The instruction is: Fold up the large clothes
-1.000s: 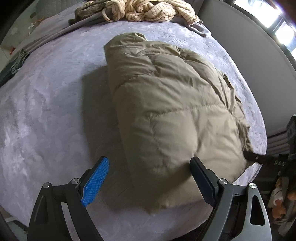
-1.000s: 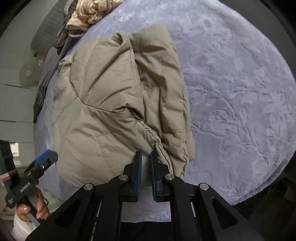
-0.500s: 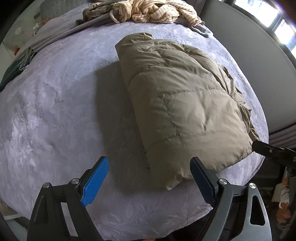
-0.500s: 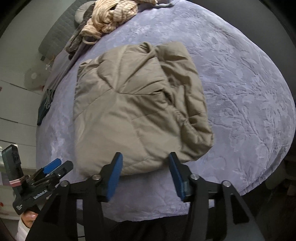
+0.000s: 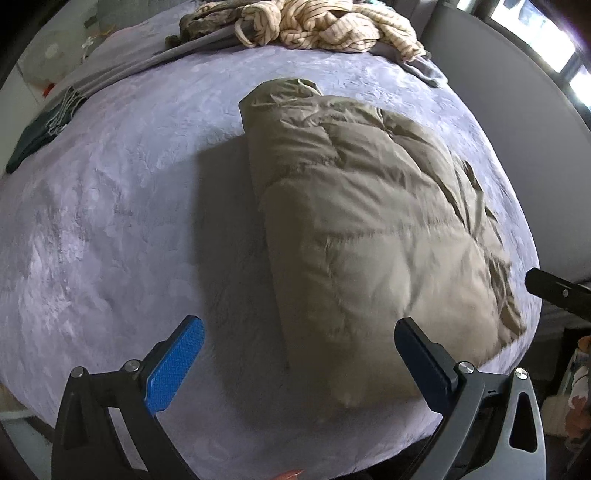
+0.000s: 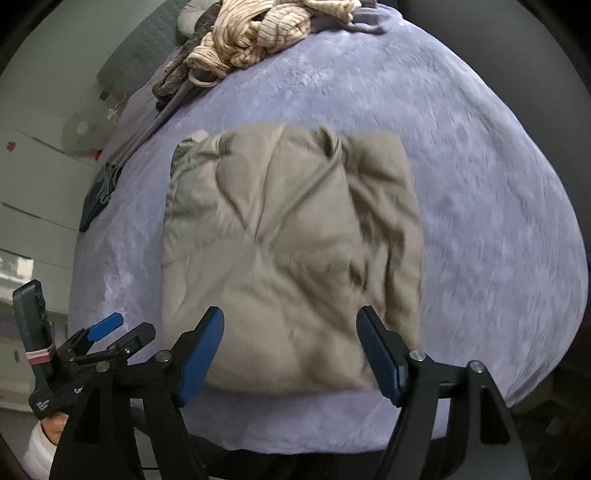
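item: puffy khaki quilted jacket (image 5: 373,236), folded to a bundle on lavender plush bed (image 5: 122,206). left gripper (image 5: 301,363), right gripper (image 6: 290,350): fingers spread, empty. step: fold apparently done; next, tidy edges.

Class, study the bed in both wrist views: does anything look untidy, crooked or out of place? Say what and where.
The folded tan puffer jacket lies as a fairly neat bundle on the purple bedspread, though its right-hand edge is bunched and wrinkled. Odder is the crumpled heap of striped cream clothing at the far end of the bed, not folded. Both grippers are open and hold nothing.
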Motion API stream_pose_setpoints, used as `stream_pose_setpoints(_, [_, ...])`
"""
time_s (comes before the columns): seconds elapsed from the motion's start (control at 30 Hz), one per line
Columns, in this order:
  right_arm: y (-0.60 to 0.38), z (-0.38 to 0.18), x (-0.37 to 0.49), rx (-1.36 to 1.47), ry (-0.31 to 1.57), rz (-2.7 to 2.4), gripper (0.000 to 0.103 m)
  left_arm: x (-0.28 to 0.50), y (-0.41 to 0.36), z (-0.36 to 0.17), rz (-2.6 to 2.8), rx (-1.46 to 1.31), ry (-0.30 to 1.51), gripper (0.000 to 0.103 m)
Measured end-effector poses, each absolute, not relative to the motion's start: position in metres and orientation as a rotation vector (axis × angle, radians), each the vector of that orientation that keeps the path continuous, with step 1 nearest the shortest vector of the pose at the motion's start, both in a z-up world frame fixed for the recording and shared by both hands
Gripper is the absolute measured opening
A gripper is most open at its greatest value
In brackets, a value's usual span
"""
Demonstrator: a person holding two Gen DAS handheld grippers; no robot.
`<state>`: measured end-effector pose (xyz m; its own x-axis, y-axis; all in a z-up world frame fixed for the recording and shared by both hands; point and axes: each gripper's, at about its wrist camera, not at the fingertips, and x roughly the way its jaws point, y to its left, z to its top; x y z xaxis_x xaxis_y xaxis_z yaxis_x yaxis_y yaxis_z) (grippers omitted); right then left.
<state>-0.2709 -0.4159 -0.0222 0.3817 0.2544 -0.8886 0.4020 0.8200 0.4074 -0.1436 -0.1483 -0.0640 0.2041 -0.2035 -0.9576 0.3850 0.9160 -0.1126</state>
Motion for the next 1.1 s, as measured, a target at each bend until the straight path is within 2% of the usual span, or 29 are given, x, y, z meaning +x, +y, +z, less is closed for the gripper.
stream_pose_setpoints(0.47, [-0.493, -0.05, -0.232, 0.704, 1.239, -0.061, 0.087, -0.105, -0.177, -0.073, -0.314, 0.095, 1.333, 0.103])
stream_pose_setpoints(0.73, [-0.544, -0.1, -0.237, 0.934, 1.249, -0.077, 0.087, -0.086, -0.175, -0.095, -0.36, -0.032, 1.412, 0.103])
stream_pose_setpoints(1.1, [-0.556, -0.158, -0.227, 1.139, 1.208, 0.038, 0.089, -0.064, -0.168, -0.105, -0.484, -0.14, 1.381, 0.103])
